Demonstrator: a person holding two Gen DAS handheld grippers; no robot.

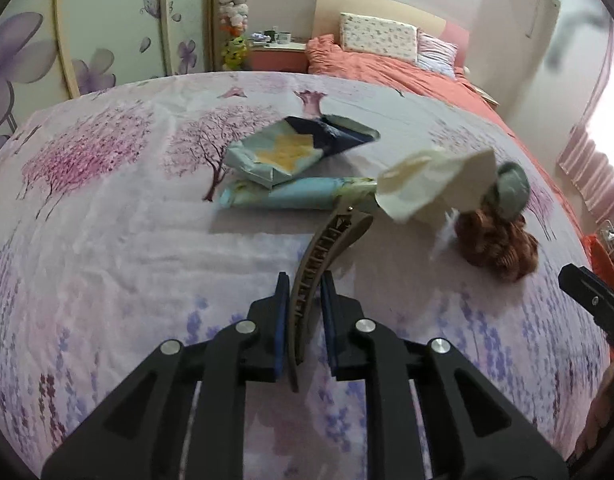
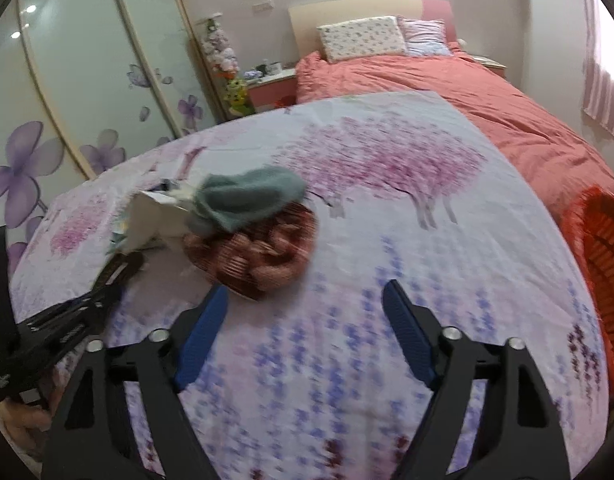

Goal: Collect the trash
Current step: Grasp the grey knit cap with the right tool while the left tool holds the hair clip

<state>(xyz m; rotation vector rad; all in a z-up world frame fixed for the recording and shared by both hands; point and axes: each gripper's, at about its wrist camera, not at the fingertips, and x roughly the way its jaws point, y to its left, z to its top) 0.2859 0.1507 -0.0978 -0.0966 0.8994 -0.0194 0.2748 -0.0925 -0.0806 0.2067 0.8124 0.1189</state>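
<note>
My left gripper (image 1: pixel 305 280) is shut on a long brown toothed clip (image 1: pixel 327 248) that points away from me over the bed. At the clip's far tip is a crumpled white paper (image 1: pixel 427 184), which looks raised off the sheet; whether the clip pinches it I cannot tell. Behind lie a blue and yellow wrapper (image 1: pixel 291 148) and a light blue wrapper (image 1: pixel 283 196). My right gripper (image 2: pixel 305 289) stands open above the flowered sheet (image 2: pixel 387 240), just short of a reddish knitted bundle (image 2: pixel 263 256) topped by a grey-green cloth (image 2: pixel 247 196). The white paper (image 2: pixel 155 216) and left gripper (image 2: pixel 67 324) show at its left.
An orange plastic basket (image 2: pixel 603 248) stands off the sheet's right edge. A coral duvet (image 2: pixel 467 92) with pillows (image 2: pixel 363 42) covers the far bed. A bedside table (image 1: pixel 279 54) and floral wardrobe doors (image 1: pixel 107 20) stand at the back left. A hand (image 2: pixel 23 416) holds the left gripper.
</note>
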